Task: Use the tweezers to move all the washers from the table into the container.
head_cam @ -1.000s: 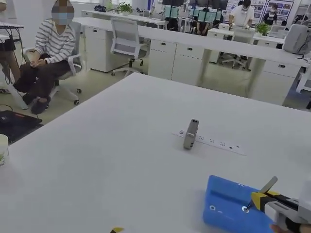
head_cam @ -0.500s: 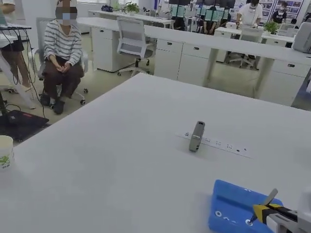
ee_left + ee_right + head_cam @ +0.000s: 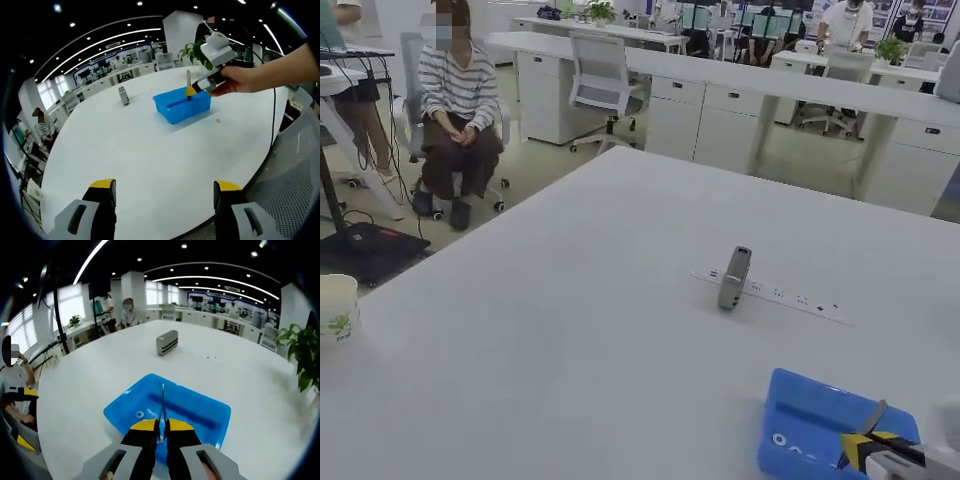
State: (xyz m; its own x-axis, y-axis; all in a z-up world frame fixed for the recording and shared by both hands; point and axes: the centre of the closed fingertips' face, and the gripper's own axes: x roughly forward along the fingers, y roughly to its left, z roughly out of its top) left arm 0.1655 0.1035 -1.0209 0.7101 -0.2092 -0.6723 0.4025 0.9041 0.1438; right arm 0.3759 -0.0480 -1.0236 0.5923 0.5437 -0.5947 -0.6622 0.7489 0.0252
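Note:
A blue container (image 3: 810,415) sits at the table's near right, with small washers (image 3: 780,440) on its floor. My right gripper (image 3: 868,445) hangs over its right part, shut on slim metal tweezers (image 3: 873,418). In the right gripper view the tweezers (image 3: 162,402) stick out from the shut yellow tips (image 3: 161,426) over the container (image 3: 200,410), and a washer (image 3: 139,414) lies inside to the left. My left gripper (image 3: 165,186) stands open and far back from the container (image 3: 182,105). One washer (image 3: 218,120) lies on the table beside the container.
A grey box (image 3: 733,277) stands on a flat power strip (image 3: 790,298) mid-table. A paper cup (image 3: 335,310) is at the left edge. A person sits on a chair (image 3: 460,110) beyond the table. A plant (image 3: 300,355) stands to the right.
The head camera has shifted, so the table and room sit differently in the picture. The right gripper stays over the blue container with the tweezers in it.

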